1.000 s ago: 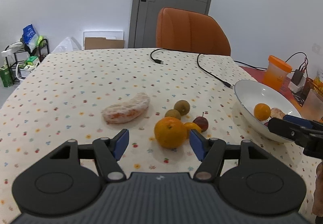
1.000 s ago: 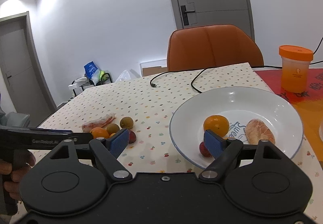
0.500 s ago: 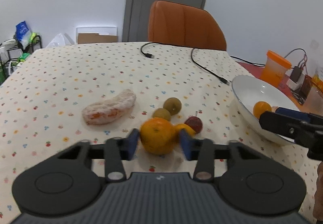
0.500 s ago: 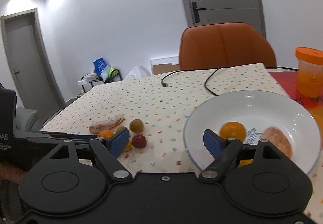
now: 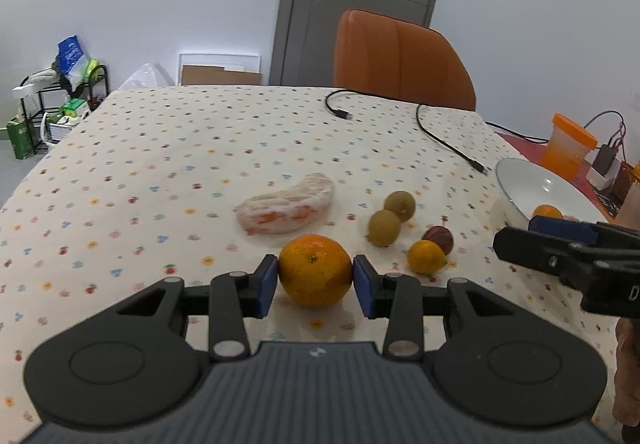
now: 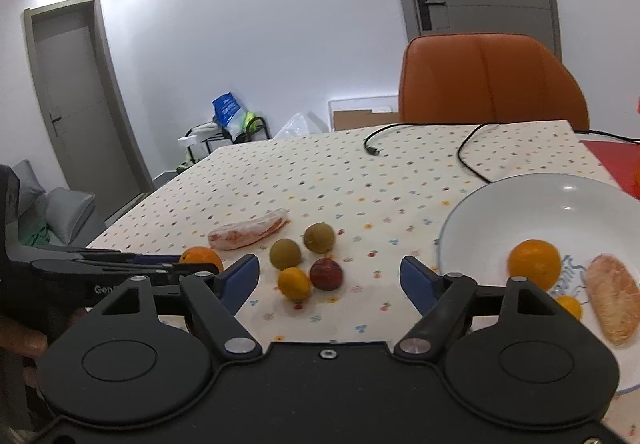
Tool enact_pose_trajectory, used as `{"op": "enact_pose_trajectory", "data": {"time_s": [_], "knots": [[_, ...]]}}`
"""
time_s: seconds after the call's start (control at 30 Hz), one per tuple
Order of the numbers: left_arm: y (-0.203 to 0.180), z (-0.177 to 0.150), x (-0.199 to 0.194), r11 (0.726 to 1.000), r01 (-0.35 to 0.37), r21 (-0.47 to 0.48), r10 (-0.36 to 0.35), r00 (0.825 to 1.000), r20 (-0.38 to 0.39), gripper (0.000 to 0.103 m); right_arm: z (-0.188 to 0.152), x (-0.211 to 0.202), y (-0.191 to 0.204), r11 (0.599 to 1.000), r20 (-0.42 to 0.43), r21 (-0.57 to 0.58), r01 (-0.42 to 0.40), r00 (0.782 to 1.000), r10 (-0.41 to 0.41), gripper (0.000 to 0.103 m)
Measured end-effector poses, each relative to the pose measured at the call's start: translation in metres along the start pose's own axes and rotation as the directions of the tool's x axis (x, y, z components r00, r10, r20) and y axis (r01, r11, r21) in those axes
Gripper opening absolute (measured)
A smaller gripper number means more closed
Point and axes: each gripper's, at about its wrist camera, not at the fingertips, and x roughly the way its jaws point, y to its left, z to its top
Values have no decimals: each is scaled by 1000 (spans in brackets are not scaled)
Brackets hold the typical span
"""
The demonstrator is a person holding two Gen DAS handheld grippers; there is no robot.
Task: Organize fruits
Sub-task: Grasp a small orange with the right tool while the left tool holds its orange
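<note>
My left gripper [image 5: 315,284] is shut on a large orange [image 5: 315,270], both blue pads pressed to its sides just above the dotted tablecloth. Beyond it lie a peeled pomelo segment [image 5: 286,208], two green-brown fruits [image 5: 384,228] [image 5: 400,205], a dark red fruit [image 5: 439,238] and a small orange fruit [image 5: 426,257]. My right gripper [image 6: 330,282] stands open and empty over the cloth, between that fruit cluster [image 6: 306,264] and the white plate [image 6: 472,219]. The plate holds an orange [image 6: 534,264], a peeled segment [image 6: 614,302] and a small orange fruit [image 6: 568,306].
An orange chair [image 5: 400,59] stands at the table's far edge. Black cables [image 5: 444,139] trail across the cloth toward the plate. An orange-lidded cup [image 5: 570,145] and chargers [image 5: 604,163] sit at the far right. A shelf of clutter [image 5: 52,103] stands at the left wall.
My left gripper moved forward around the large orange and closed on it. My right gripper swung left, away from the plate toward the loose fruits, staying open.
</note>
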Motion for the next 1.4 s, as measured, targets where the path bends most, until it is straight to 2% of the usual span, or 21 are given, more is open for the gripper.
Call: {"op": "enact_pose_trajectory", "data": {"time_s": [0.2, 0.4, 0.63, 0.9, 0.97, 1.0, 1.4], "knots": [[13, -1, -6, 999, -33, -29, 34, 999, 14, 40, 1, 11, 10, 999, -23, -14, -28, 999, 28, 72], [25, -3, -10, 997, -59, -50, 61, 998, 20, 40, 0, 24, 19, 999, -63, -31, -42, 997, 40, 65], [37, -5, -17, 995, -76, -71, 78, 996, 31, 40, -9, 44, 26, 998, -135, -39, -52, 990, 47, 44], [41, -9, -19, 994, -81, -78, 84, 996, 32, 40, -8, 50, 27, 999, -130, -43, -32, 991, 26, 34], [41, -9, -20, 994, -79, -81, 81, 996, 32, 40, -7, 52, 27, 999, -130, -45, -22, 991, 16, 23], [40, -9, -20, 994, -77, -79, 80, 996, 32, 40, -5, 53, 26, 999, -131, -42, -17, 991, 11, 22], [30, -4, -20, 996, -61, -60, 63, 997, 44, 40, 2, 26, 18, 1000, -65, -15, -21, 998, 20, 21]]}}
